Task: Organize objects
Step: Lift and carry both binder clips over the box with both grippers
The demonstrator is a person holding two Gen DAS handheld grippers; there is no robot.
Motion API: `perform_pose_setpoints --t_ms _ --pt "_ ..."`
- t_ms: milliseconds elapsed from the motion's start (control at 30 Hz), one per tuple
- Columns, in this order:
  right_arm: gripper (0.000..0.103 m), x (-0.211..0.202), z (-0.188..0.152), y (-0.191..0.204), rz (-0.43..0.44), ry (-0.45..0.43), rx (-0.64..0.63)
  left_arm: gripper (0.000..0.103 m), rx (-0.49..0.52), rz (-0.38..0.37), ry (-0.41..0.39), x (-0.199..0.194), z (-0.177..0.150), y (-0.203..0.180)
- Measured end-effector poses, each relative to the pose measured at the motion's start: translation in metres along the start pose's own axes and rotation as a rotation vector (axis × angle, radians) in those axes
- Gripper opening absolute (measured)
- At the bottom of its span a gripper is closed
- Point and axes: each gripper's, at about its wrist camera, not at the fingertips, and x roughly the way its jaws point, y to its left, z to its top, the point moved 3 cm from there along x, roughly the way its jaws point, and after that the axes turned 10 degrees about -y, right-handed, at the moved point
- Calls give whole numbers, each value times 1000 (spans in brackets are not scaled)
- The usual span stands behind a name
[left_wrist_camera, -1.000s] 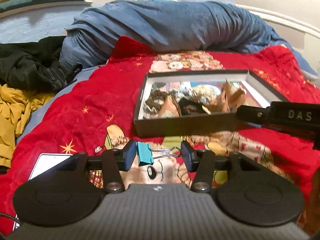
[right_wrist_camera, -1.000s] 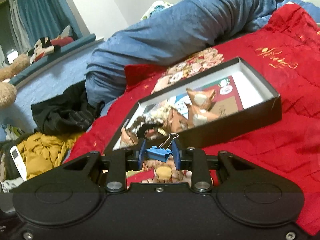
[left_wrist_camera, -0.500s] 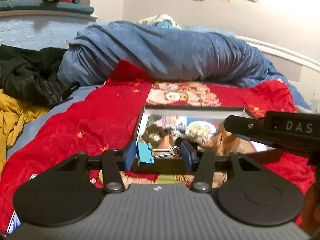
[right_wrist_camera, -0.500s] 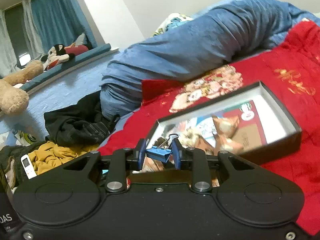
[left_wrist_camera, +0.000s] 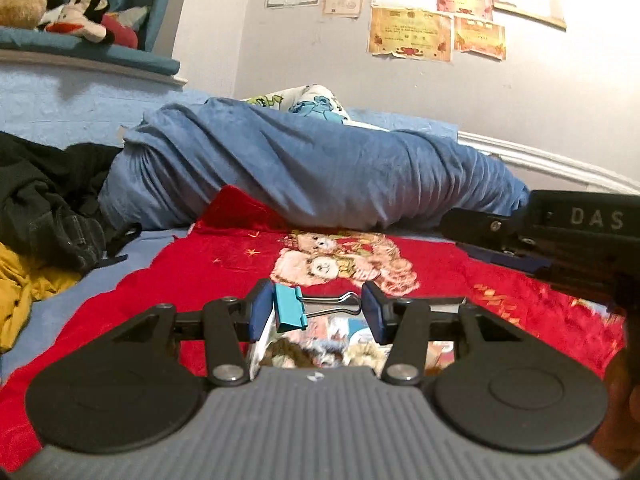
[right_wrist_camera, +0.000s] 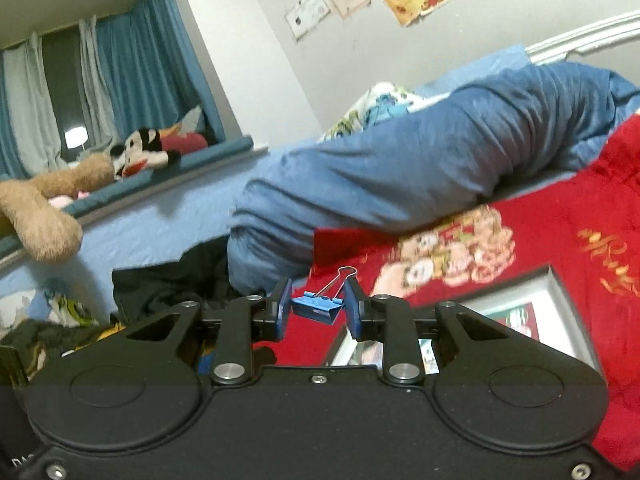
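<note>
- Left wrist view: the left gripper (left_wrist_camera: 316, 314) grasps a teal binder clip (left_wrist_camera: 291, 308) lengthwise, body against the left finger, wire handles reaching the right one. The open box (left_wrist_camera: 352, 336) on the red blanket (left_wrist_camera: 192, 276) lies directly below and just ahead of the fingers.
- Right wrist view: the right gripper (right_wrist_camera: 316, 312) is clenched on a blue binder clip (right_wrist_camera: 317, 307), handles pointing up. The box (right_wrist_camera: 560, 292) lies below, off to the right, so I judge the left one nearer to a drop.

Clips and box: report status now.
Left gripper holds teal clip. Right gripper shut on blue clip. Box just beneath both. Nothing in the way.
</note>
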Motion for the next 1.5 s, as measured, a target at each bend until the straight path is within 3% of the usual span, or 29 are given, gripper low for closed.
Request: perform_pose_setpoints --t_ms 333,633,1167,1500 --pt "28 13 28 -14 43 -24 64 53 -106 -41 -66 38 41 -8" --pt "28 42 37 -38 14 -61 82 53 -175 -46 -67 78 42 -13" --pt "28 106 23 -55 -18 -30 61 53 -131 -3 21 112 -19 -1" --pt "28 145 17 -76 -41 9 113 53 -85 25 26 121 -30 5"
